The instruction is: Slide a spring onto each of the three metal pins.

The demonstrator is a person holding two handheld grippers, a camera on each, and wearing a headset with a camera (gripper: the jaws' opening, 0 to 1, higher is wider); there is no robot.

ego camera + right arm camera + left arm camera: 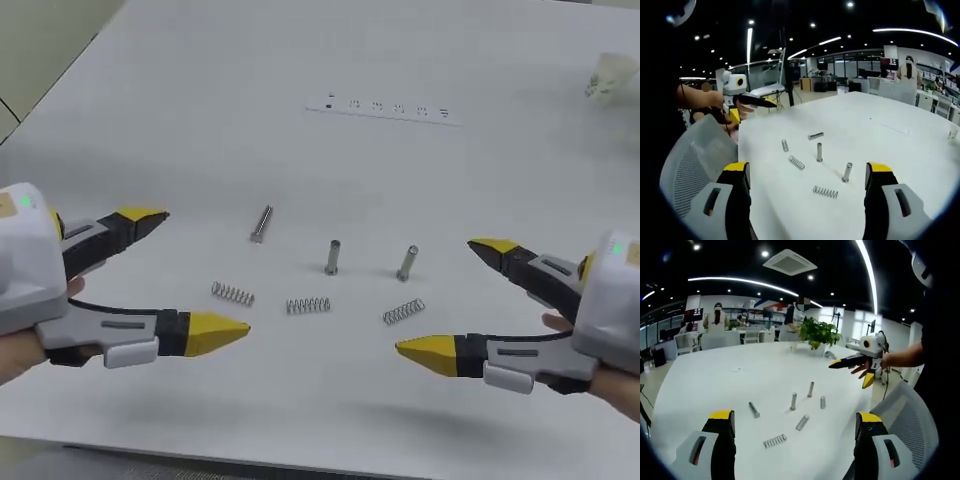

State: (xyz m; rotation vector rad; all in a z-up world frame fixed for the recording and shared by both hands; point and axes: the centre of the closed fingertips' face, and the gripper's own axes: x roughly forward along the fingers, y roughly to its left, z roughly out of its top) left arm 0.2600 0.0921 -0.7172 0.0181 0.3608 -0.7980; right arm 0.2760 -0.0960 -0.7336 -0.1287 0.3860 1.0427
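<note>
Holds the left gripper (190, 272) spread wide, with nothing between its jaws. Holds the right gripper (452, 298) just as wide, likewise gripping nothing. Hovers them over the near part of the white table (200, 100), tips turned inward toward each other and well apart. Finds, in the gap between the two grippers and slightly beyond their tips, three springs lying flat in a loose row: the left spring (232, 293) near the left gripper's nearer jaw, the middle spring (308, 305) about midway between the grippers, the right spring (403, 312) near the right gripper's nearer jaw. Sees, just past the springs, three metal pins, none touching a spring: the lying pin (261, 223) flat on its side, out beyond the left spring; the middle pin (332, 256) standing upright beyond the middle spring; the right pin (408, 262) standing with a slight lean, closest to the right gripper's farther jaw. Looking along either gripper's own jaws, places springs and pins ahead, in the open space between them. Notes a power strip (385, 108) far beyond the pins.
</note>
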